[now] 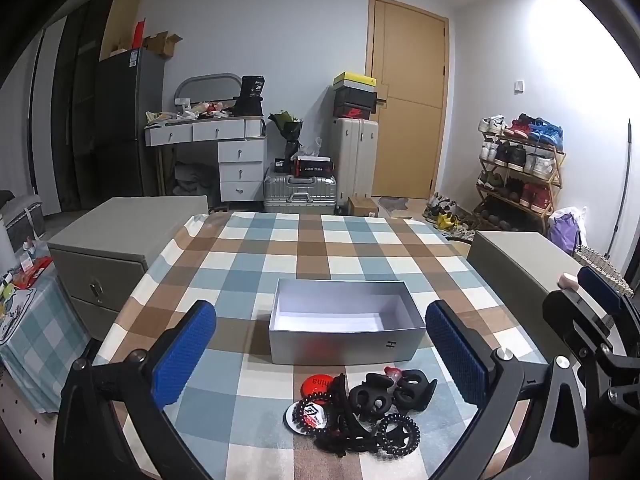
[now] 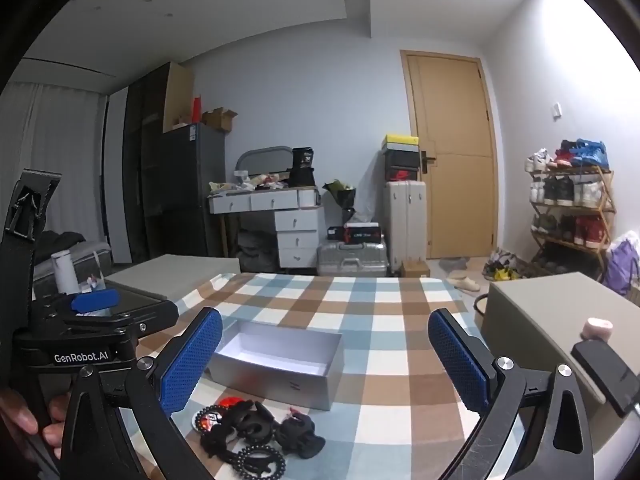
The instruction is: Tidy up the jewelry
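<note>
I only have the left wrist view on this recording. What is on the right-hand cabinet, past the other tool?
Observer: A small pink roll sits on the cabinet, clear in the right wrist view.
Operator: Anything on the floor before the door?
Observer: A beige slipper lies beyond the table's far edge.
Operator: Is the box tidy inside?
Observer: The silver box shows only bare white lining; the black hair ties and clips lie in front of it, apart.

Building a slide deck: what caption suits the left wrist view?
Open left gripper above a pile of hair accessories, with an empty silver box behind on the checked tablecloth.
</note>
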